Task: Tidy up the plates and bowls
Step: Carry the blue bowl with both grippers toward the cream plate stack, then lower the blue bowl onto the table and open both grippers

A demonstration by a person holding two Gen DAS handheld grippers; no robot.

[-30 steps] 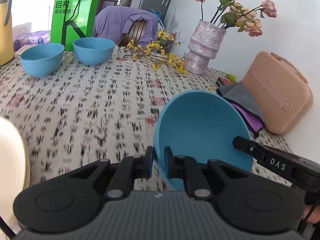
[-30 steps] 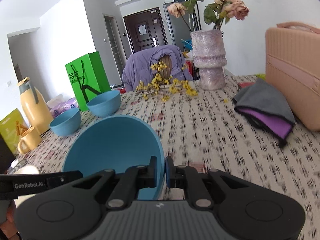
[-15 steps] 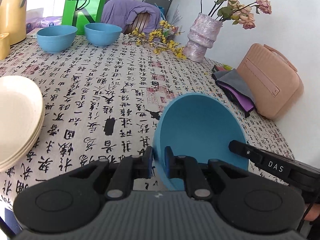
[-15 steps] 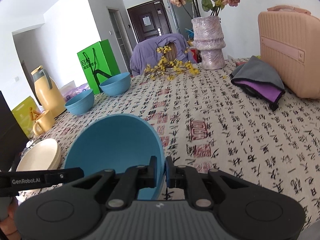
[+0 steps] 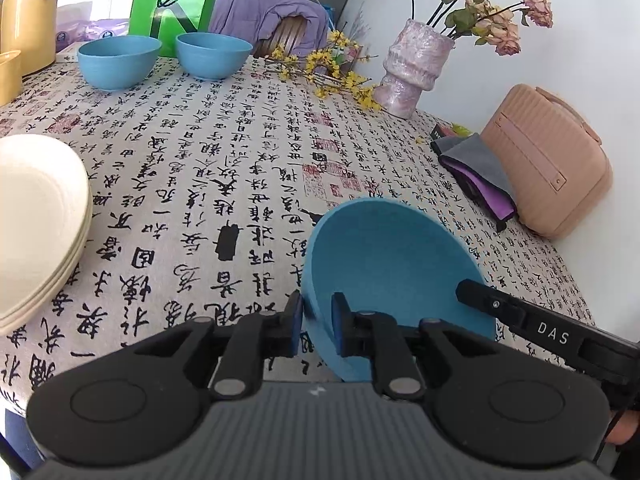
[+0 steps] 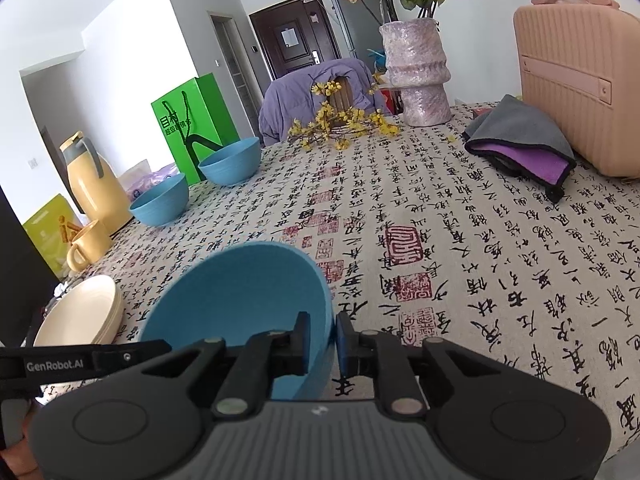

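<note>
Blue bowl (image 5: 394,264) hangs tilted, both grippers' jaws pinching opposite rim sides.

A table (image 6: 460,264) under a calligraphy-print cloth carries a mottled pink vase of dried roses (image 6: 416,76), yellow flower sprigs (image 6: 344,128), a folded grey-and-purple cloth (image 6: 520,144), a ribbed pink case (image 6: 580,84), a green paper bag (image 6: 192,124), a yellow jug (image 6: 90,176) and yellow mug (image 6: 90,246).

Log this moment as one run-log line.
left claw: shut on blue bowl rim | right claw: shut on opposite rim | bowl: tilted above tablecloth | other bowls: two, far side
</note>
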